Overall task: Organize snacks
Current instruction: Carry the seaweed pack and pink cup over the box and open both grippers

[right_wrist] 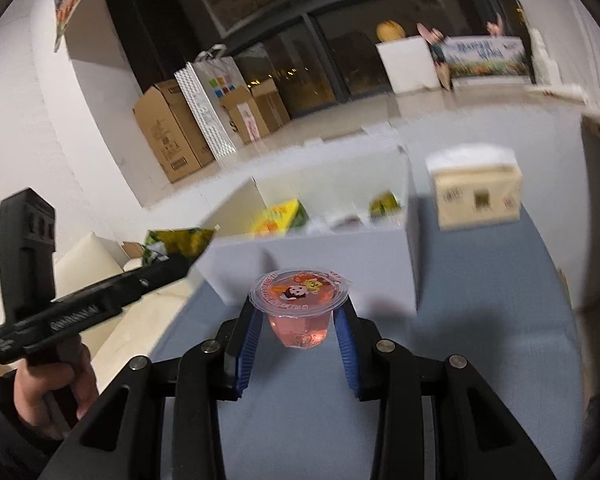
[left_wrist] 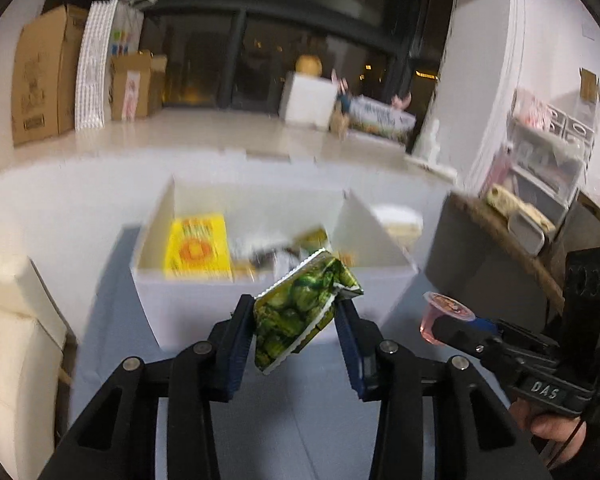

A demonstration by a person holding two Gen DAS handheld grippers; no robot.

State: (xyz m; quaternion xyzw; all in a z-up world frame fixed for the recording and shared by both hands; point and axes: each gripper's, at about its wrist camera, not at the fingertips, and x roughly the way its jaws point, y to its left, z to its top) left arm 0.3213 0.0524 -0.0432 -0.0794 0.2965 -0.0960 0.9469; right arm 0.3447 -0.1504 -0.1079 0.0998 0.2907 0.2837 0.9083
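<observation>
Green packet (left_wrist: 300, 312) pinched between left gripper (left_wrist: 296, 320) jaws; jelly cup (right_wrist: 300, 308) clamped in right gripper (right_wrist: 298, 320); beyond both, a white box (left_wrist: 204, 292), contents blurred, perhaps snacks.

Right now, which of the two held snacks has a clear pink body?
The jelly cup in the right tool: see-through pink with a printed lid. The left tool holds an opaque green packet.
</observation>
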